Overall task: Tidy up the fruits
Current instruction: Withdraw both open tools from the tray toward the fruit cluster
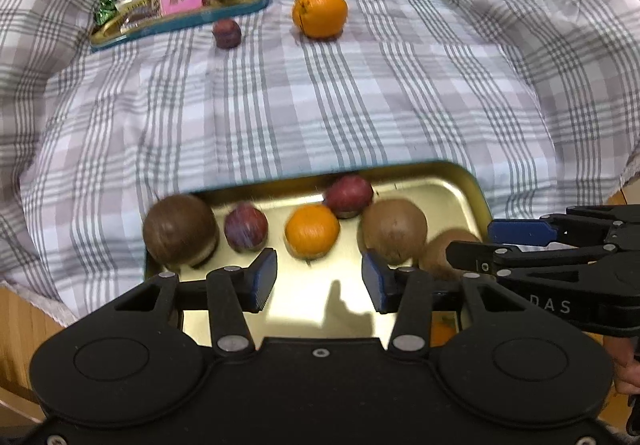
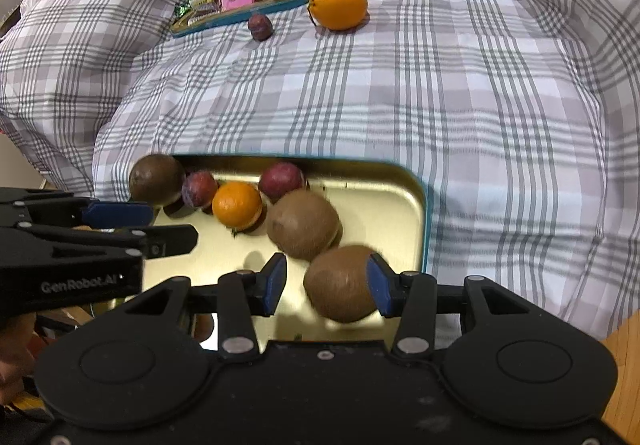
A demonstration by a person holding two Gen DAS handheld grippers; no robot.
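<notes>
Fingers (image 1: 266, 277) apart on both grippers, housings reading "GenRobot.AI" and "DAS".

grey-white plaid bedsheet (image 2: 460, 93); gold tray (image 2: 372, 197) with teal rim; brown kiwis (image 2: 302, 225); orange tangerine (image 2: 237, 205); purple plums (image 2: 199, 189).

Kiwis (image 2: 302, 223), plums (image 2: 199, 189), mandarin (image 2: 237, 204) in gold tray (image 2: 384, 201); orange (image 2: 338, 4) beyond.

kiwi (image 2: 340, 283) between open jaws, gold tray (image 2: 384, 201)
</notes>
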